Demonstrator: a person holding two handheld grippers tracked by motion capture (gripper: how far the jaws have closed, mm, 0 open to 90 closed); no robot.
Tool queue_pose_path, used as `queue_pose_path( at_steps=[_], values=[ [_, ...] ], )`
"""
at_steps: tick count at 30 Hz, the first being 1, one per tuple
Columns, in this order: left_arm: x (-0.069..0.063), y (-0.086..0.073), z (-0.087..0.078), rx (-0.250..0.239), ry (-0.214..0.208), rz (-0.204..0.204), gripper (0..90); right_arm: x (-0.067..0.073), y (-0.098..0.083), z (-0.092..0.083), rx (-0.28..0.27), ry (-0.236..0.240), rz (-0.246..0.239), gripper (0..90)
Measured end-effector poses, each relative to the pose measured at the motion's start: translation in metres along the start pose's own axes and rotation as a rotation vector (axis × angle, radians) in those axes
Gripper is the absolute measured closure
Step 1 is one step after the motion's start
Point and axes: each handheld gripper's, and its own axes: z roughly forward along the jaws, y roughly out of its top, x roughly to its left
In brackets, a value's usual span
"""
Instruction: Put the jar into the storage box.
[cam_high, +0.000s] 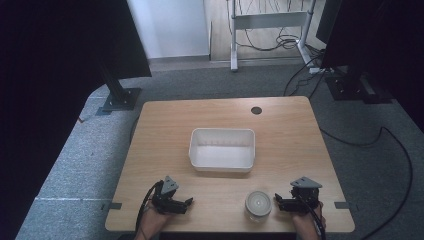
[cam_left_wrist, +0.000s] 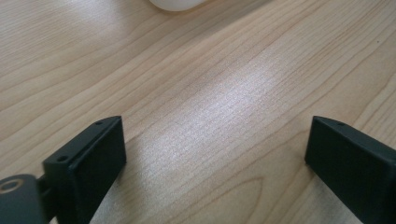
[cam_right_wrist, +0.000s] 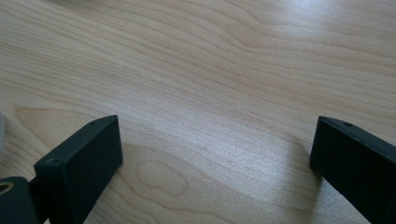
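A white rectangular bin (cam_high: 222, 149) sits empty at the middle of the wooden table (cam_high: 165, 130). A small clear jar with a white lid (cam_high: 258, 205) stands near the front edge, right of centre. My left gripper (cam_high: 188, 202) rests at the front left, held by a hand, its jaws pointing right. My right gripper (cam_high: 278, 201) is just right of the jar, apart from it. In the left gripper view my left gripper (cam_left_wrist: 215, 154) is open over bare wood. In the right gripper view my right gripper (cam_right_wrist: 217, 154) is open too, with nothing between the jaws.
A round cable hole (cam_high: 256, 110) lies near the table's far edge. Grey carpet surrounds the table, with black stands (cam_high: 120, 95) and cables (cam_high: 370, 140) on the floor. A white rounded edge (cam_left_wrist: 177, 3) shows at the top of the left gripper view.
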Motion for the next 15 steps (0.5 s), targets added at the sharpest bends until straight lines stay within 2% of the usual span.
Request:
queue_pose_path(
  at_steps=[15],
  values=[
    [-0.0006, -0.0001, 0.0002, 0.002, 0.009, -0.017, 3.6, 0.0002, -0.0002, -0.0003, -0.001, 0.0, -0.002, 2.2]
  ],
)
